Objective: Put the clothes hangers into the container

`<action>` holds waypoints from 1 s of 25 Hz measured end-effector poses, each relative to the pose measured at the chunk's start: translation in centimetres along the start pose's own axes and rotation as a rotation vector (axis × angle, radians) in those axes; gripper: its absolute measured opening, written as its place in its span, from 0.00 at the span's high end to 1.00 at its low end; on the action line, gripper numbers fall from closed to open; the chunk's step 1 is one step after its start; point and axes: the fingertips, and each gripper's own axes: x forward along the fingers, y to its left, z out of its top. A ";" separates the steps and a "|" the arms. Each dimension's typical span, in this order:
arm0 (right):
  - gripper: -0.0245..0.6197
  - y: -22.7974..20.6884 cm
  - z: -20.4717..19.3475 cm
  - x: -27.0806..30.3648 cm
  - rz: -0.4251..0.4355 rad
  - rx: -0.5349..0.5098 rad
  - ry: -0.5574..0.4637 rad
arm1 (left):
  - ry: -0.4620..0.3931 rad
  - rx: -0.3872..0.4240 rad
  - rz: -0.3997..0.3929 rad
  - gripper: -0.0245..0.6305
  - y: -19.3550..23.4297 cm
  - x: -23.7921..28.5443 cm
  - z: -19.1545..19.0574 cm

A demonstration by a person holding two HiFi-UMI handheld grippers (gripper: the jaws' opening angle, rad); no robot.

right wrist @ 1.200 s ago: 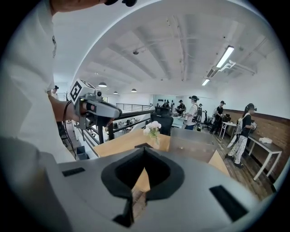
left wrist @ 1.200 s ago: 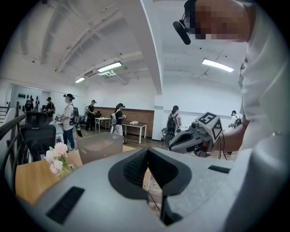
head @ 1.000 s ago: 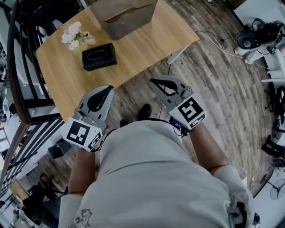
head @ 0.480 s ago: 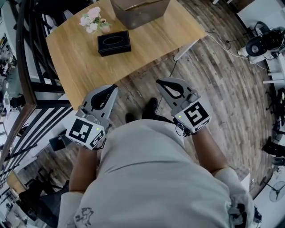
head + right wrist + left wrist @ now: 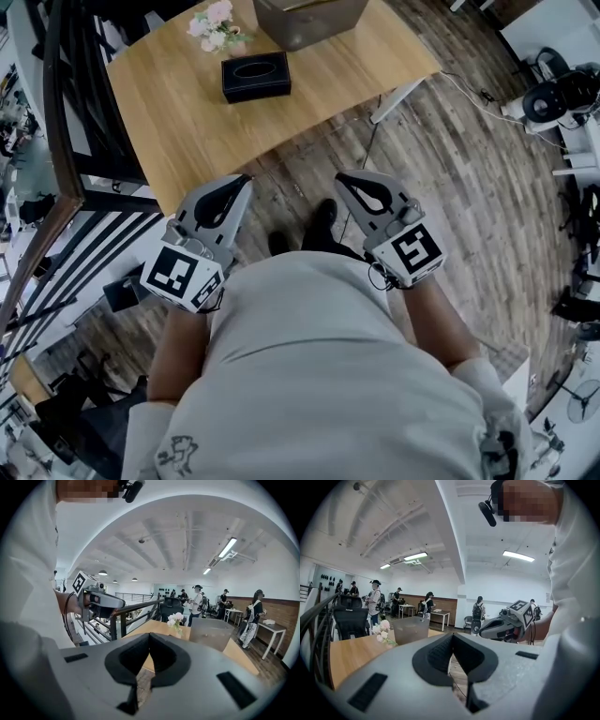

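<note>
You hold the left gripper [image 5: 240, 180] and the right gripper [image 5: 343, 176] in front of your body, above the wooden floor [image 5: 469, 178]. Both point toward the desk [image 5: 178, 122] but are well apart from it. The fingers [image 5: 437, 654] of the left one are clenched with nothing between them, and the right one is clenched and empty too. The grey container [image 5: 309, 17] stands at the far side of the desk, near a black box [image 5: 255, 77] and flowers [image 5: 216, 26]. What lies inside it cannot be told.
</note>
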 end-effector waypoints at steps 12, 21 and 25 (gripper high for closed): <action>0.95 1.5 0.7 -0.4 -0.024 0.033 -0.017 | -0.012 -0.006 -0.016 0.95 0.4 -2.0 -0.3; 0.95 0.8 1.0 -0.6 -0.029 0.023 -0.024 | -0.005 -0.006 -0.043 0.95 -0.1 -0.8 -0.2; 0.95 0.4 1.1 -0.2 -0.027 0.024 -0.027 | -0.002 0.000 -0.047 0.95 0.1 -0.4 0.0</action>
